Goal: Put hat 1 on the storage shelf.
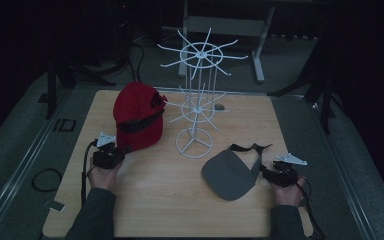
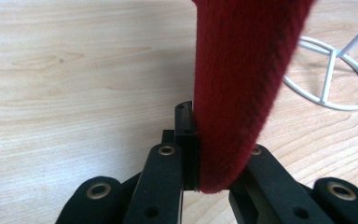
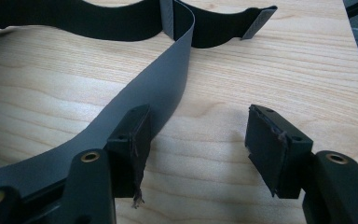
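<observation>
dim light lay over a pale wooden table [image 1: 170, 200] with grey carpeted floor around it and dark stands beyond its far edge. near the table's middle stood a white wire display rack [image 1: 196, 95], its round base on the wood and two tiers of spoked arms above. a red cap [image 1: 137, 117] with a dark band across it sat left of the rack, raised at its near edge. the left gripper [image 1: 111, 156], held in the person's left hand [image 1: 102, 175], met that near edge; in the left gripper view its jaws were clamped on the red cap [image 2: 242, 93], the knitted-looking red fabric pinched between the pads, with the rack's white base ring [image 2: 335, 79] off to the right on the wood. a grey visor [image 1: 229, 175] lay flat on the table right of the rack's base, its dark strap trailing toward the far side. the right gripper [image 1: 280, 172], held in the right hand [image 1: 286, 192], sat just beside the visor's right end. in the right gripper view its jaws stood wide apart, gripping nothing, one pad touching or nearly touching the grey strap [image 3: 163, 88] of the visor, though the contact was hard to judge. no brand, label or writing could be read on the cap, visor or grippers in these dark frames. a loop of black cable [image 1: 45, 179] lay on the floor left of the table.
</observation>
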The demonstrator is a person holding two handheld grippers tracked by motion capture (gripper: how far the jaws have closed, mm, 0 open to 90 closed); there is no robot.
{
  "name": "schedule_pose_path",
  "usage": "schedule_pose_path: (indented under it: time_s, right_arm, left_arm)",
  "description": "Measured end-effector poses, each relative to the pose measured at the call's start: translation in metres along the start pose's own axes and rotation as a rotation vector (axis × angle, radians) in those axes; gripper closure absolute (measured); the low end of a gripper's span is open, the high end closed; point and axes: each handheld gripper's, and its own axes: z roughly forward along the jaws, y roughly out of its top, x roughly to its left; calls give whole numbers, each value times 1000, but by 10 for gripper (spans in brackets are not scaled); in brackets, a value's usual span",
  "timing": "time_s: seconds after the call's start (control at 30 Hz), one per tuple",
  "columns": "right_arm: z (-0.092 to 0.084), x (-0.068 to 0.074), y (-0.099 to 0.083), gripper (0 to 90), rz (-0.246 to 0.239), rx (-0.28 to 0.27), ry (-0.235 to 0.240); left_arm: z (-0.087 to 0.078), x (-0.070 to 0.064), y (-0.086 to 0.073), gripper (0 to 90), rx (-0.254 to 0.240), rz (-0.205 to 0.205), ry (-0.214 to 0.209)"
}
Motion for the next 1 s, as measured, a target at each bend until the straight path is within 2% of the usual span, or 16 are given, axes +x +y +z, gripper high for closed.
schedule_pose_path:
  time_s: [1.0]
  right_arm:
    - [0,0,0,405,1,0,1]
  left_arm:
    - [-27,1,40,859,-99,24,31]
